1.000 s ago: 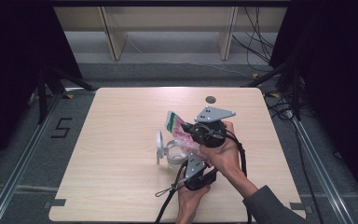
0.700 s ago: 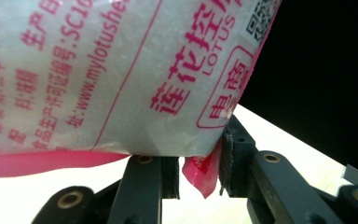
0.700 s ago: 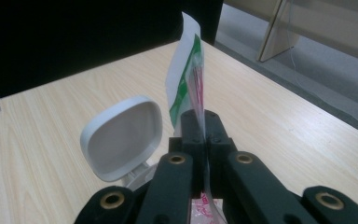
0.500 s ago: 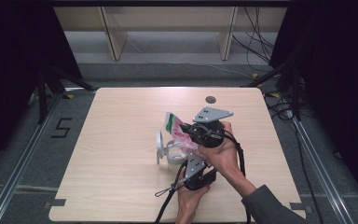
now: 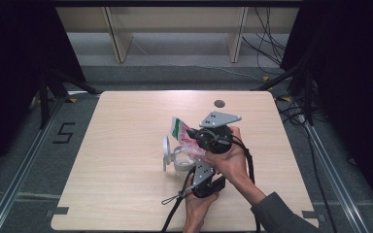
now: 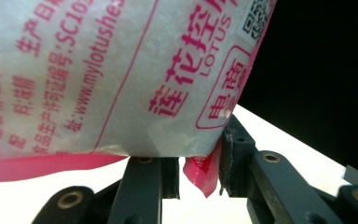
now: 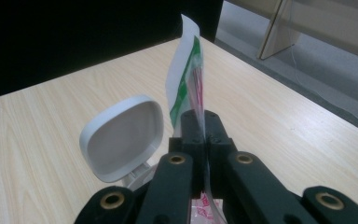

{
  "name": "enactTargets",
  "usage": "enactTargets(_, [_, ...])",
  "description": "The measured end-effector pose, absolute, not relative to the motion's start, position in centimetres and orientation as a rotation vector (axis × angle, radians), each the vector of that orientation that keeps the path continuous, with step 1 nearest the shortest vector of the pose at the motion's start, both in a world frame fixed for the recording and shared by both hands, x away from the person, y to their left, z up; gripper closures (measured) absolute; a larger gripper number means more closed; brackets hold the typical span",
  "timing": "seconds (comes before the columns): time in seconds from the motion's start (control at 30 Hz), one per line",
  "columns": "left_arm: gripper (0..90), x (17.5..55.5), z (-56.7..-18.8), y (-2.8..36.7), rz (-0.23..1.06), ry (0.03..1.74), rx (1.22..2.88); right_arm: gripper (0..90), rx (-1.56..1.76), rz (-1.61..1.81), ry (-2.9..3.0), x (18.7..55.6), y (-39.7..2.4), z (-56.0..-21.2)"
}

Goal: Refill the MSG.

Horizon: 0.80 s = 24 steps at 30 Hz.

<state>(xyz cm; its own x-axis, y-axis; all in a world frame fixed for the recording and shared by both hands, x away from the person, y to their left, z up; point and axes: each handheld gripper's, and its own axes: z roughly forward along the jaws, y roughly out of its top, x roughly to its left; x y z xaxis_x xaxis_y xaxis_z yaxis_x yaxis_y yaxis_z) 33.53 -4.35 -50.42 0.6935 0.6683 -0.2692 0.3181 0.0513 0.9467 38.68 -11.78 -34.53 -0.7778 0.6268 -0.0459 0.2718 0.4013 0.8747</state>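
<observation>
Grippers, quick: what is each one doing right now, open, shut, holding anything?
Left gripper: shut on the pink bottom corner of the sugar bag.
Right gripper: shut on the bag's clear top edge, above the open white container lid.

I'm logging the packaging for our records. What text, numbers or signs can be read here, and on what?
"LOTUS", on the bag, pink print, under large Chinese characters.
"mylotushes", cut off at the top edge, on the bag.
"SC10", cut off, on the bag.
QR code at the bag's top corner: too small to scan.
Remaining Chinese small print on the bag: partly cropped, not surely readable.
"5", on the floor left of the table.
</observation>
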Motion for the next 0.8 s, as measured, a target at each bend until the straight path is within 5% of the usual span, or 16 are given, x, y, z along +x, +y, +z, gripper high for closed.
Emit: enactTargets(0.8, [72.0, 33.49, -50.39, -4.43, 0.306, 0.831, 1.537, 90.0, 0.758, 1.316, 2.284, 38.58, -11.21, -34.87])
